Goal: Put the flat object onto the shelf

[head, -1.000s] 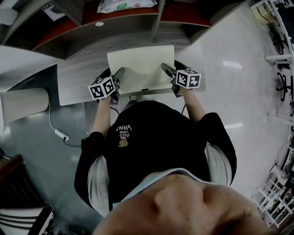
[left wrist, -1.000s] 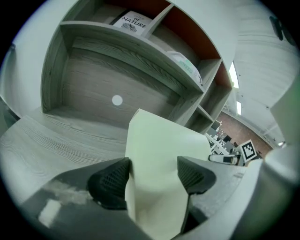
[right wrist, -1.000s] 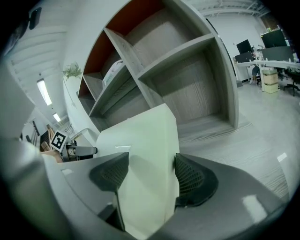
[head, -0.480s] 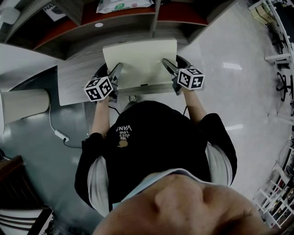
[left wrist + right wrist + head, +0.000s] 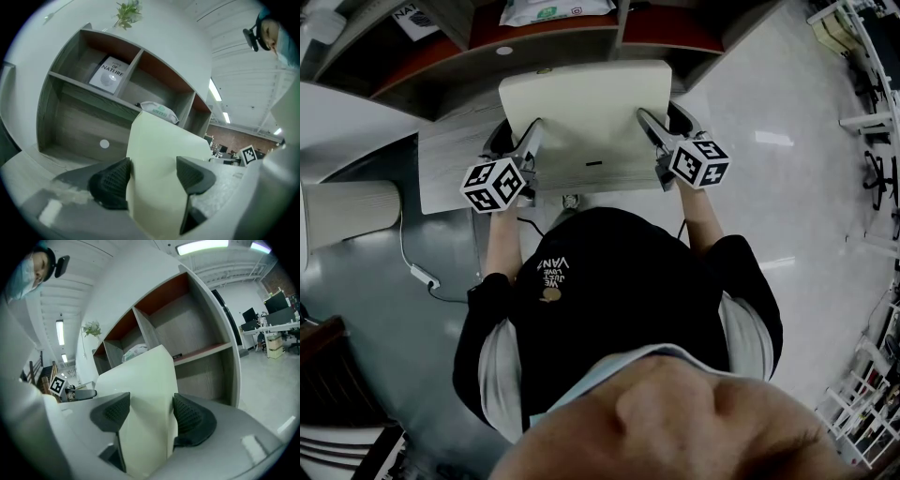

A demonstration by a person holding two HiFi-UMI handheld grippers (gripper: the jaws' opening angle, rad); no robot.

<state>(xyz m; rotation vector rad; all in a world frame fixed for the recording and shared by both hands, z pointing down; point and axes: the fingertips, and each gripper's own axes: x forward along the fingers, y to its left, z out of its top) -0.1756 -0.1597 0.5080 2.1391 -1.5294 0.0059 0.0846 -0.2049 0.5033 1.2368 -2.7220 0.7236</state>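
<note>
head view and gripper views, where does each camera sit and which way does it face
Head view: on the person's head, looking down at table, shelf and panel; shows torso, forearms, left gripper and right gripper.
Left gripper view: rides the left gripper, looks along its jaws, shut on the panel, up at the shelf; jaws and the person's head show.
Right gripper view: the same from the right gripper; its jaws, shut on the panel, and the head show.
Shared: both gripper views see panel, shelf and the other gripper.
</note>
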